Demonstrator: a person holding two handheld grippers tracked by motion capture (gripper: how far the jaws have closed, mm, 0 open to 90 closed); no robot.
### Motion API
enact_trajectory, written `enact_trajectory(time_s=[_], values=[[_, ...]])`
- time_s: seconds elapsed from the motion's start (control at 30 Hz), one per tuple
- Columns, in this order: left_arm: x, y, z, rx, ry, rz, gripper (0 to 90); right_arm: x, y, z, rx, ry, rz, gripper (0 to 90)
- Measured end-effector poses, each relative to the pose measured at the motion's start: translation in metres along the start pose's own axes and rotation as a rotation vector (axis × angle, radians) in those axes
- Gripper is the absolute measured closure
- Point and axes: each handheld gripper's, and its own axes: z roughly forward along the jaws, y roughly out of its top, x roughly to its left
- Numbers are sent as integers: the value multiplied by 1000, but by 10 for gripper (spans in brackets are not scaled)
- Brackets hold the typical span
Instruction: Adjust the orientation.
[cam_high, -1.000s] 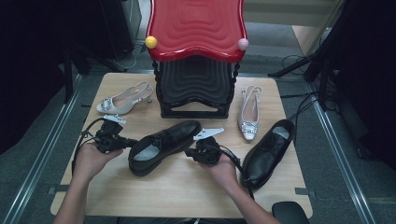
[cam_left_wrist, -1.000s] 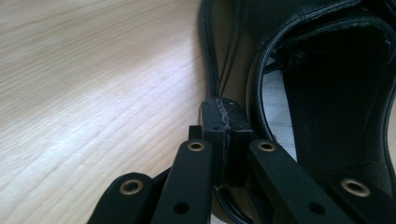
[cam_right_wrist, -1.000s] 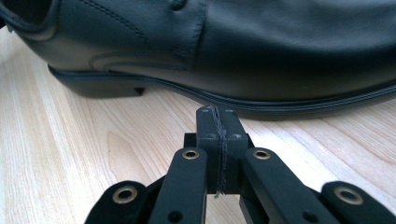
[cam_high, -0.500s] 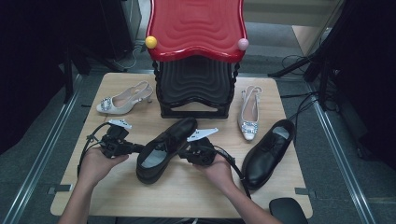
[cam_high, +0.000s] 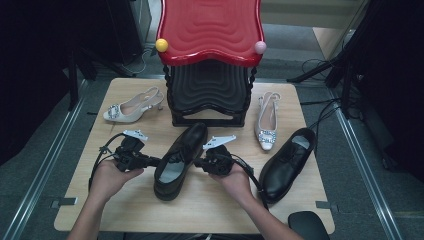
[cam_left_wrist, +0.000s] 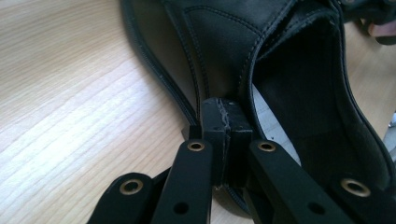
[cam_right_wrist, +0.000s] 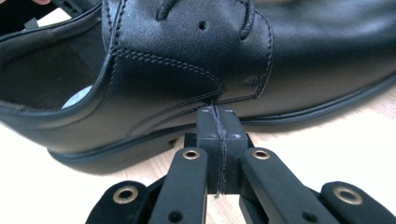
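Both forearms come in over the table's near edge, hands level and turned inward toward each other. The left gripper has its jaws pressed together, tips against one side of the shoe; the right gripper, likewise closed with nothing between, meets the other side. The shoe lies mid-table, toe toward the far edge.

We find no text, label, brand, number or sign that can be read in any of the views. The pale patch on the insole of the black shoe may be a printed mark, but it is too small and blurred for us to read.
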Motion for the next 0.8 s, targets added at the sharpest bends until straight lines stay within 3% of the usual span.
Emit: enact_trajectory(time_s=[0.37,0.5,0.67,0.8], values=[[-13,3,10,15,-52,46,900,-9,1,-6,2,-34,30,900],[-16,3,16,6,-105,44,898,-15,0,-9,1,-51,32,900],[-8,2,6,-29,-74,4,836,-18,1,-15,3,-45,26,815],[-7,4,-1,-42,-37,-19,692,-18,0,-24,12,-38,5,689]])
